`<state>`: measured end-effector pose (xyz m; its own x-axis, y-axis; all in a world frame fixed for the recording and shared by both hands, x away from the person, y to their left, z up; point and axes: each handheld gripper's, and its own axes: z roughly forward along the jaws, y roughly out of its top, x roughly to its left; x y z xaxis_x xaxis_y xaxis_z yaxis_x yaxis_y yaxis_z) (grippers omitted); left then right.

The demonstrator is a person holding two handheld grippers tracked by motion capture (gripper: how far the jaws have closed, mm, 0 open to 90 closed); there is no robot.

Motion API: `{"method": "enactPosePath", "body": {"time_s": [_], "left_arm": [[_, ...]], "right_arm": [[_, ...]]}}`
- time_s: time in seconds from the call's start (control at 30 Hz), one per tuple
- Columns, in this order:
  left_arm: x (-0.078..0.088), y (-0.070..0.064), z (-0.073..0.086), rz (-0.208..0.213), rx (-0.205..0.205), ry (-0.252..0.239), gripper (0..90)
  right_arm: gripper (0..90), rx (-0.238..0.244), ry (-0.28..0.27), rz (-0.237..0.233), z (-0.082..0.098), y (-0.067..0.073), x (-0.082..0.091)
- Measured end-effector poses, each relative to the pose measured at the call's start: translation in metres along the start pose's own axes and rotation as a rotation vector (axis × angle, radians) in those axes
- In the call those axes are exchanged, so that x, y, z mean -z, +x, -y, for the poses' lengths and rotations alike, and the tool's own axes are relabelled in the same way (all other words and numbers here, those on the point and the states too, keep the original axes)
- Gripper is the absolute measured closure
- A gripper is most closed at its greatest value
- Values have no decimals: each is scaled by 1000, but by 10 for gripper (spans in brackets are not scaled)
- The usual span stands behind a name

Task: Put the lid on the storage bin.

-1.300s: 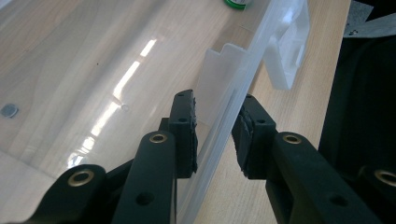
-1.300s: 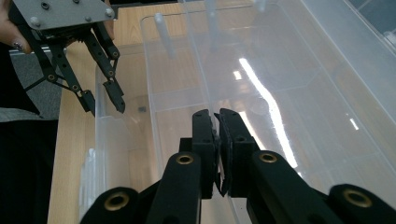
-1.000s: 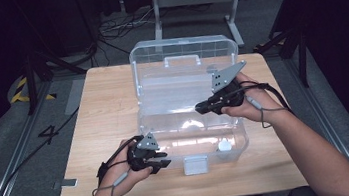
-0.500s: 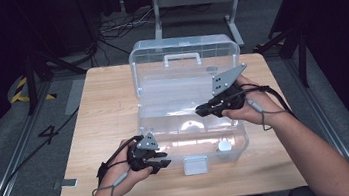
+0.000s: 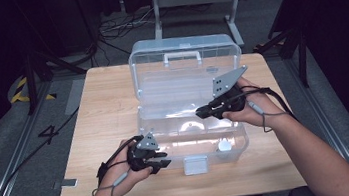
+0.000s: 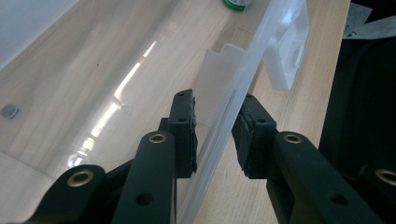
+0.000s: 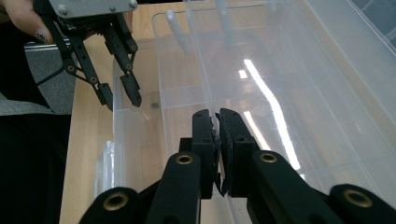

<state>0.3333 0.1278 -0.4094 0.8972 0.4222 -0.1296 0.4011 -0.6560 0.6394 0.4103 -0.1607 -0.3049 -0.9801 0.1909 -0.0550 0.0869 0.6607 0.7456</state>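
A clear plastic toolbox (image 5: 195, 148) stands on the wooden table (image 5: 102, 102) with its lid (image 5: 184, 46) tilted back. My left gripper (image 5: 165, 159) is at the box's front left corner. In the left gripper view its jaws (image 6: 217, 100) straddle the front wall (image 6: 219, 126), with the pads closed against it. From the right, my right gripper (image 5: 200, 111) reaches over the box. It is shut (image 7: 214, 114) on the thin edge of a clear inner tray (image 7: 280, 93). The left gripper (image 7: 120, 98) also appears in the right gripper view, at the far wall.
The box's white latch (image 5: 196, 165) hangs at the front; it also shows as a white latch (image 6: 287, 51) in the left gripper view. A small white object (image 5: 224, 145) lies inside the box at the front right. A green-capped item (image 6: 237, 3) lies on the floor of the box. Cables and metal stands lie beyond the table.
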Motion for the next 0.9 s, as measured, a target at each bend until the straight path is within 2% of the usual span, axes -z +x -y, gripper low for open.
{"method": "enactPosePath", "body": {"time_s": [0.9], "left_arm": [[0,0,0,0,1,-6,708]], "right_arm": [[861,-1,1,-22,3,5,-1]]}}
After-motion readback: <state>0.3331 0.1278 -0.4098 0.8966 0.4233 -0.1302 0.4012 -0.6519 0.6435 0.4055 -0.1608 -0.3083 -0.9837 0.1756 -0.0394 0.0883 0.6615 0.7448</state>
